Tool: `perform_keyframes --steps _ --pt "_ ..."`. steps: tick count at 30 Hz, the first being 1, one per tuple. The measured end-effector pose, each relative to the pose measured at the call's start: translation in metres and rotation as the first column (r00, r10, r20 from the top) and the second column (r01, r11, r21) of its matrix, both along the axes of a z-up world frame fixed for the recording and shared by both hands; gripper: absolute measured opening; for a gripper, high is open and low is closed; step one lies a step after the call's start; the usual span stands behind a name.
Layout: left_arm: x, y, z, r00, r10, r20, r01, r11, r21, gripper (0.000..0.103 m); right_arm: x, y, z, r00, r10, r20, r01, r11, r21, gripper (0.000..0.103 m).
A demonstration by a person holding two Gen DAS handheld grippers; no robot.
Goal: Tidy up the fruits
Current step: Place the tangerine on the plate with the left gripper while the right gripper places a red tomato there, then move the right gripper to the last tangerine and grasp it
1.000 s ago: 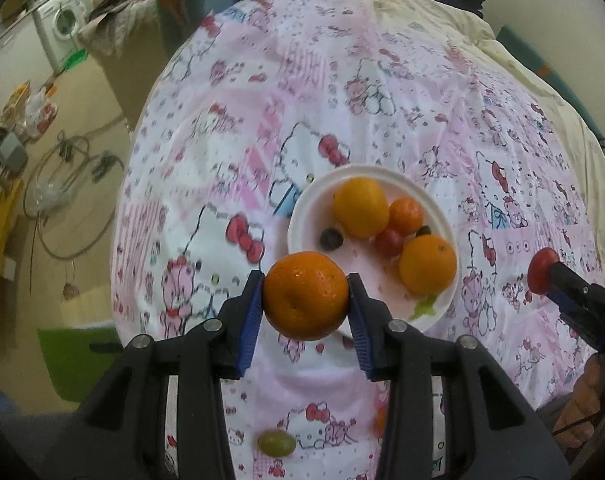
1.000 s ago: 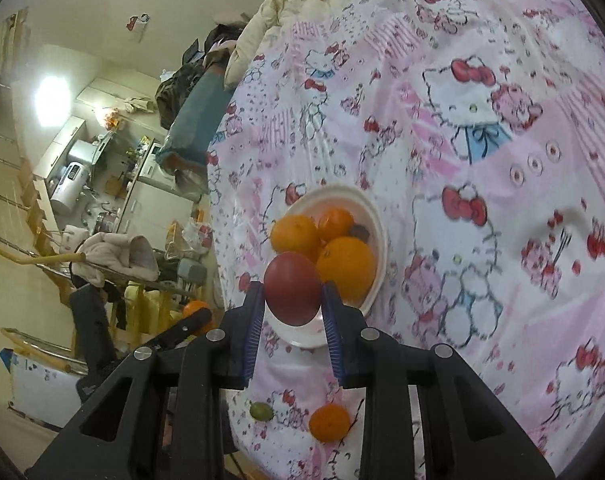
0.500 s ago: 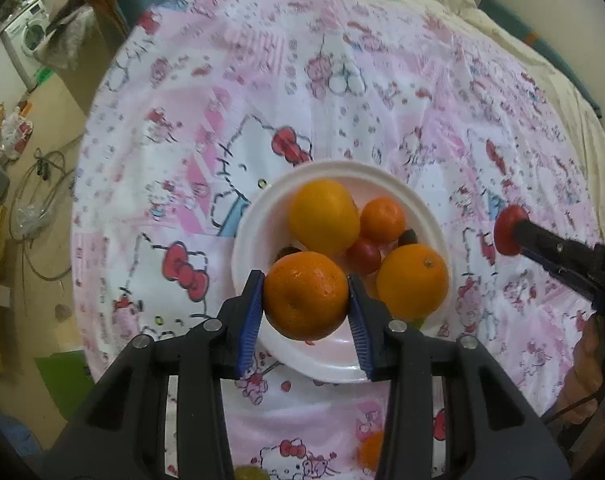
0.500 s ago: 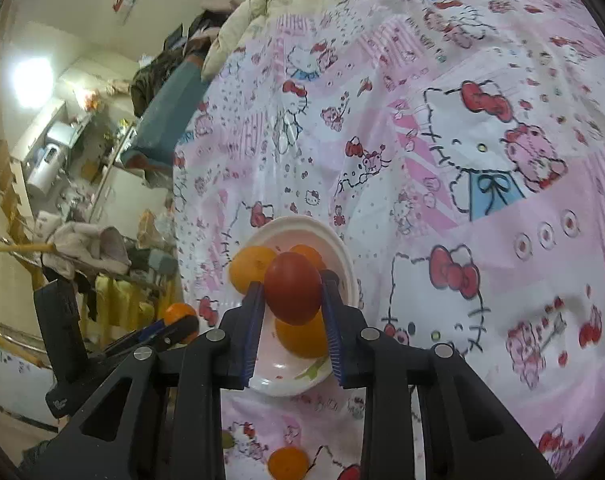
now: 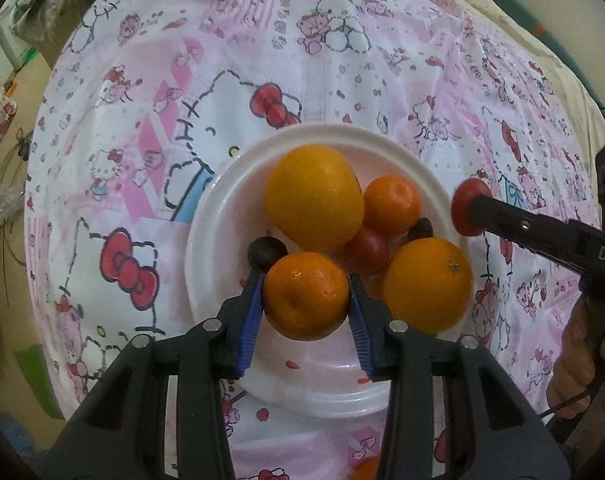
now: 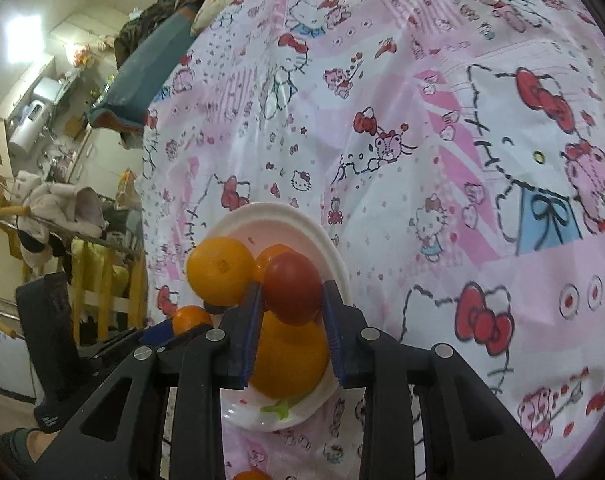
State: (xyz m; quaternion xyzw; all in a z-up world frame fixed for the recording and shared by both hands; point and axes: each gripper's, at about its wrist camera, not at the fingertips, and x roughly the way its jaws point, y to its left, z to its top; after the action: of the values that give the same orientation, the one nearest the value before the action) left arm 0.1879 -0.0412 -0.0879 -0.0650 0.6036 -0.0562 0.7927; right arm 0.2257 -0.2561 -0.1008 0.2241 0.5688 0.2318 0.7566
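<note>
Two fruits are in transit to the white plate on the bed. Left gripper is clenched on a mandarin, directly over the plate's 6 o'clock zone — bare plate lies just below it. Right gripper is clenched on a red tomato, which sits at the plate's 3 o'clock rim in the left view. Left is nearer a free spot; the big orange crowds its 3 o'clock side.

You had one white plate, four oranges counting the one in your left gripper, two red fruits, two dark fruits.
</note>
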Motion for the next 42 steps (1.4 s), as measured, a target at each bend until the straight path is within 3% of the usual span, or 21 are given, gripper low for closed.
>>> perform_keyframes --steps 6,20,23,24,26,28,42 --pt "0.0 -0.005 -0.005 1.0 -0.003 0.009 0.003 1.0 0.015 0.037 -0.003 0.016 -0.005 0.997 0.068 0.037 -0.063 0.991 -0.117 0.033" --pt "0.002 -0.006 -0.017 0.999 -0.002 -0.034 0.003 1.0 0.023 0.038 -0.002 0.015 -0.005 0.999 0.033 0.018 -0.031 0.994 -0.102 0.034" --pt "0.001 -0.007 -0.018 1.0 -0.004 -0.029 0.006 0.999 0.035 0.039 -0.003 0.011 0.002 0.999 0.019 0.032 -0.016 0.997 -0.069 0.054" --pt "0.002 -0.007 -0.018 1.0 0.0 -0.028 0.001 0.999 0.04 0.041 -0.003 0.01 0.004 0.999 0.015 0.037 -0.013 0.998 -0.065 0.059" --pt "0.003 -0.006 -0.017 1.0 0.008 -0.016 -0.008 0.999 0.043 0.07 -0.003 0.007 0.007 0.999 0.004 0.042 -0.002 0.999 -0.053 0.059" --pt "0.003 -0.005 -0.013 1.0 0.009 0.011 -0.009 1.0 0.027 0.08 -0.002 0.005 0.009 0.999 -0.007 0.038 0.008 1.0 -0.03 0.068" --pt "-0.001 -0.007 0.011 0.997 -0.025 0.074 0.024 1.0 0.004 0.082 -0.003 0.009 0.014 0.998 0.005 0.057 -0.003 0.999 -0.036 0.079"
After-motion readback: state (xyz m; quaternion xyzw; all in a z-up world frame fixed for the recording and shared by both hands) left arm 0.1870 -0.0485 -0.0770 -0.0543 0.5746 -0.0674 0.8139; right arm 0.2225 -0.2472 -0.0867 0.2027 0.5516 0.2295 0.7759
